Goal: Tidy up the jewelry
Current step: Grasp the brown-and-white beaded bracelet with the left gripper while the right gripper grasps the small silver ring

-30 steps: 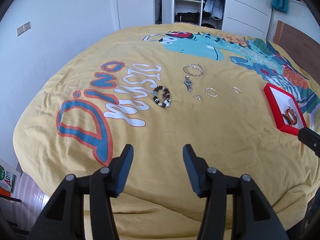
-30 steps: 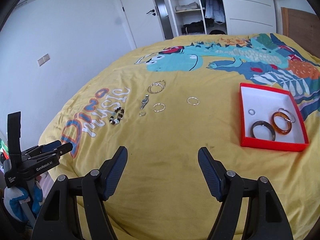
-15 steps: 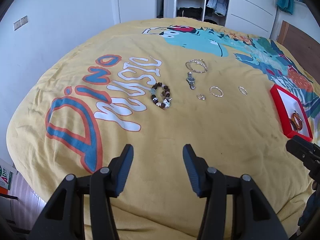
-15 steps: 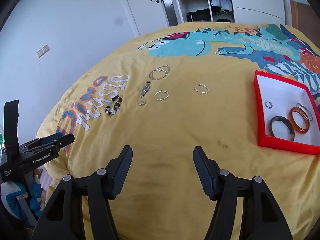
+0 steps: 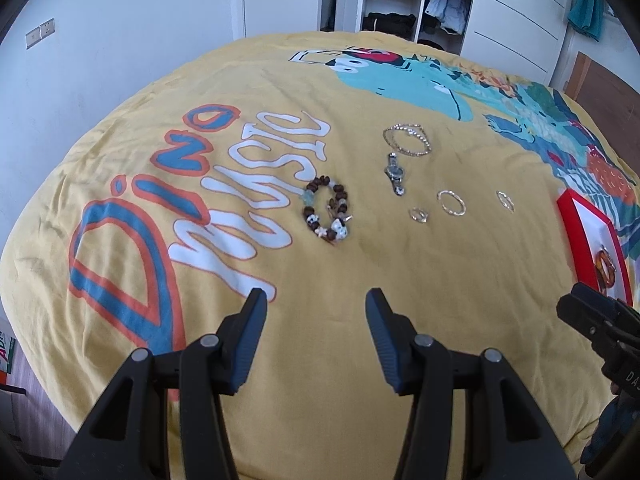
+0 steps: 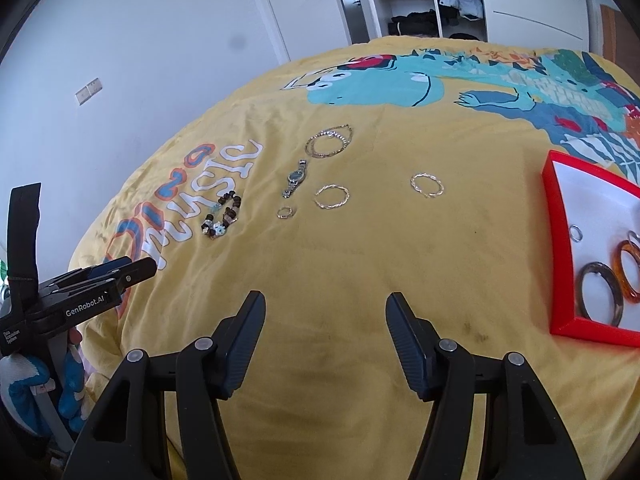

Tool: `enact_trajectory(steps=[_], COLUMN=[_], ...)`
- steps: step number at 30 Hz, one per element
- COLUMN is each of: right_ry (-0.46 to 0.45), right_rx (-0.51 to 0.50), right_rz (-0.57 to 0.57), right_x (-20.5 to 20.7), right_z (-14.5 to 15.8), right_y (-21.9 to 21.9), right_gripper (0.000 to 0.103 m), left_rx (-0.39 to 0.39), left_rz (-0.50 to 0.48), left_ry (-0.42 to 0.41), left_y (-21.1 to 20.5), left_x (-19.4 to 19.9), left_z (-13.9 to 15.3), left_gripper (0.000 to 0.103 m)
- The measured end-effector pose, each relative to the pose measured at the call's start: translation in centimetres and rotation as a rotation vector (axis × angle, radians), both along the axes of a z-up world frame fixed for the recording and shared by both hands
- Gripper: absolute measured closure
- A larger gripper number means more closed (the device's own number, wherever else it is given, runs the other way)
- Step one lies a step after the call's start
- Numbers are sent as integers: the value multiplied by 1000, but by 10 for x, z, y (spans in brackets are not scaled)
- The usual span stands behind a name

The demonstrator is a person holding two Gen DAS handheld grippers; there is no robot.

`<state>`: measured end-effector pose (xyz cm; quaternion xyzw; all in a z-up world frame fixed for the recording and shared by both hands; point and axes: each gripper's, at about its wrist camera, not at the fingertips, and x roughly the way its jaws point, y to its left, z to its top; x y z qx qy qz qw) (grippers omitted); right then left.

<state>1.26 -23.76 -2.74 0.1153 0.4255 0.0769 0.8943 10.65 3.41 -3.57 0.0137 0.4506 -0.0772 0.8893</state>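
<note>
6 pieces lie loose on the yellow bed cover [image 5: 400, 272], none held. Both views sit closer and lower than 1 s ago, so both tongs have advanced toward the jewelry; nothing on the cover has shifted.

Left to right: beaded bracelet [image 5: 328, 213], small ring [image 5: 419, 214], watch [image 5: 394, 173] with chain bracelets [image 5: 408, 141] beyond it, twisted hoop [image 5: 451, 202], second hoop [image 5: 505, 201]. Red box [image 6: 558, 240] at far right, well apart from the loose pieces, holds a small ring [image 6: 576, 233], dark bangle [image 6: 600, 294] and amber bangle [image 6: 628, 272]; a further piece at the frame edge is unclear.

Left tongs [image 5: 316, 304] gape wide, empty, above the cover, lined up short of the beaded bracelet. Right tongs [image 6: 325, 308] also wide, empty, aimed between the ring and hoops.

Likely an approach phase for the next pick; sorting is part done, 6 still to box. Soft cover may let thin rings sink, so low, flat closing looks needed.
</note>
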Motion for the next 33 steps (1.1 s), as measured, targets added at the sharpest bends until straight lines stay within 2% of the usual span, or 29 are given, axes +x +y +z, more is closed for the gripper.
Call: enact_trajectory(steps=[18, 27, 33], right_ry=[-12, -26, -33], right_rx=[-1, 2, 5], right_rz=[-78, -119, -119], right_x=[51, 75, 86], right_z=[-15, -21, -22], right_y=[-42, -63, -67], right_gripper=[45, 47, 49], left_rx=[-55, -60, -63], left_rz=[-54, -87, -79], left_ry=[19, 5, -5], left_y=[-35, -57, -59], left_x=[58, 101, 113], left_z=[-12, -12, -13], left_gripper=[54, 54, 54])
